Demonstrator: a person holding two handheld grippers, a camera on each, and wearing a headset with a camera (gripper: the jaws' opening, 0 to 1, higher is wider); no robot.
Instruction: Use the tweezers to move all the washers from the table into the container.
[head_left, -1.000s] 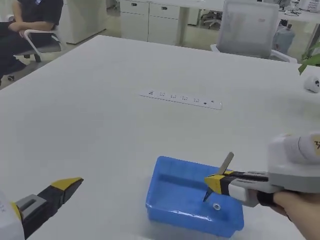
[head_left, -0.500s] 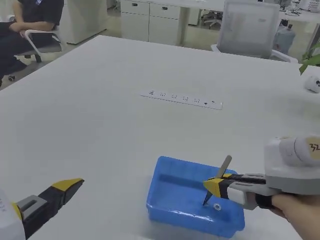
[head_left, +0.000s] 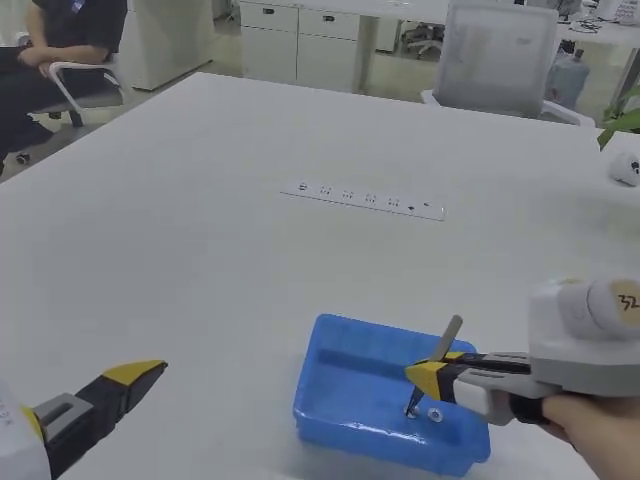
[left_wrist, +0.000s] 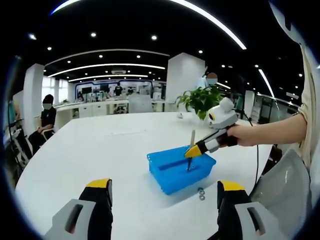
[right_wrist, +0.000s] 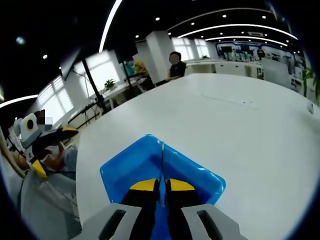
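On a wide, smooth white surface (head_left: 200, 200) sits a rectangular blue plastic container (head_left: 340, 400), with a flat white power strip (head_left: 362, 198) well beyond it. The yellow-tipped left claw (head_left: 140, 372) gapes wide, holding nothing. The right claw (head_left: 425, 372) is clamped on slim metal tweezers (head_left: 447, 338), whose points dip into the container beside a small ring-shaped washer (head_left: 435, 414). Two washers (left_wrist: 201, 193) lie on the surface just beside the container.
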